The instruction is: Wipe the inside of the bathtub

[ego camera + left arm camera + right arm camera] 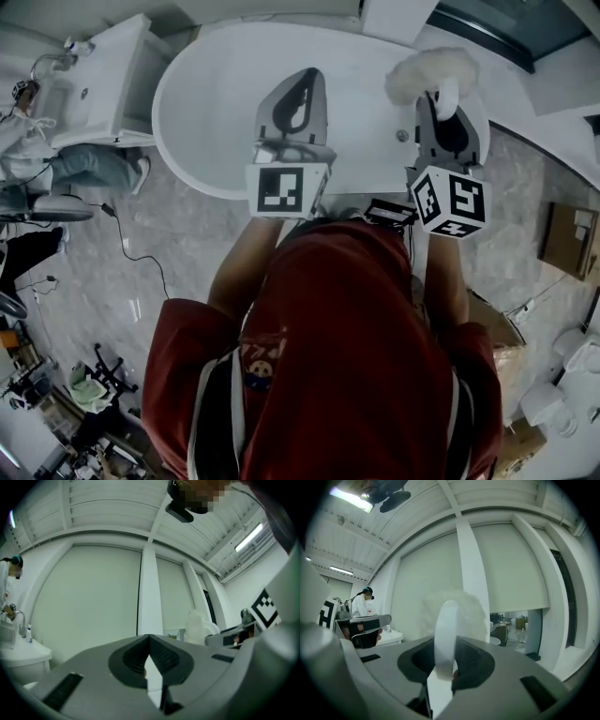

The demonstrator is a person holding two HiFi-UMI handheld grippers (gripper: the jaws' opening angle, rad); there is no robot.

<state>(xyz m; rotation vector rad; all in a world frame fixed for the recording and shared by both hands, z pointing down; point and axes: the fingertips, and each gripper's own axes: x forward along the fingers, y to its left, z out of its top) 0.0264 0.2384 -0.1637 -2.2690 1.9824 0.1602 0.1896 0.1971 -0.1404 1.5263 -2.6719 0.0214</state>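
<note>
The person in the red shirt is standing at the near side of the white bathtub, which is lying across the far part of the head view on a pale marbled floor. Both tools are reaching over its near rim, side by side.

The left tool is hovering above the middle of the tub. Its jaws are meeting at their tips with nothing between them.

The right tool is gripping the flat white handle of a duster, with both jaws pressing on it. The duster's fluffy white head is sticking out past the jaw tips, over the right end of the tub. I cannot tell whether it is touching the tub's surface. The drain is showing on the tub's bottom, just left of the right tool.

A white washstand is standing just beyond the tub's left end, and a cardboard box is lying on the floor well to the right.
</note>
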